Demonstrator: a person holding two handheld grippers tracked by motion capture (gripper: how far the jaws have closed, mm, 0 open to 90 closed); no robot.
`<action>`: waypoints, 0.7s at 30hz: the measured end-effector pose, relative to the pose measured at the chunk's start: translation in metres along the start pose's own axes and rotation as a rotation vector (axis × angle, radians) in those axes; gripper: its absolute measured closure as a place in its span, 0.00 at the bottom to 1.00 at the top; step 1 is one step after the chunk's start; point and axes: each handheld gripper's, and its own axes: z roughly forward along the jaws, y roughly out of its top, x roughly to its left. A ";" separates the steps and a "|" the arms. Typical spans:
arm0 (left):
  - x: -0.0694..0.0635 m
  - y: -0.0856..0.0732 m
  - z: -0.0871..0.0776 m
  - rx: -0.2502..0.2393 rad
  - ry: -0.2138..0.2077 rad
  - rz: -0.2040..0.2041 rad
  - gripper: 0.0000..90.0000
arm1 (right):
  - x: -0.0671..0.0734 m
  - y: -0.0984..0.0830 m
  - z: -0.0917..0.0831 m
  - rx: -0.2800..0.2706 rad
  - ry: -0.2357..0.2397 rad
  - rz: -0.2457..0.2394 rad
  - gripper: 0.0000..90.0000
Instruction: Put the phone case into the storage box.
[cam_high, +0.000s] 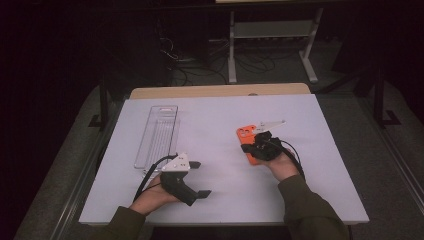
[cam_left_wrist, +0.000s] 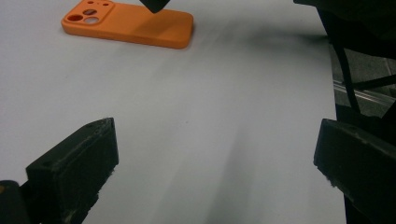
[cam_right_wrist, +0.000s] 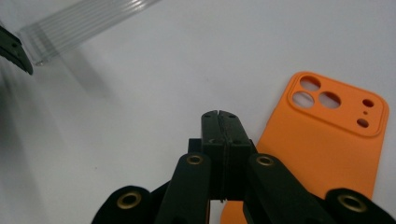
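An orange phone case lies flat on the white table top, camera holes toward the far side. My right gripper hovers low over the case's near left part, jaws shut with nothing between them. In the right gripper view the shut jaws stand just left of the case. My left gripper rests near the front left of the table, open and empty, pointing right. In the left gripper view its wide jaws frame bare table, with the case farther off.
A long clear plastic tray lies at the back left of the table, also seen in the right gripper view. Behind the table stand a white metal shelf frame and loose cables on a dark floor.
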 end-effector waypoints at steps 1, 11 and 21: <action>0.000 0.000 0.000 -0.002 0.000 -0.001 0.00 | 0.000 -0.001 0.001 0.009 -0.007 -0.004 0.98; 0.002 0.000 0.000 0.004 0.002 0.006 0.00 | 0.001 -0.006 0.008 0.068 -0.010 -0.015 0.98; 0.002 0.000 0.002 0.005 0.004 0.003 0.00 | 0.000 -0.012 0.015 0.122 -0.016 -0.029 0.98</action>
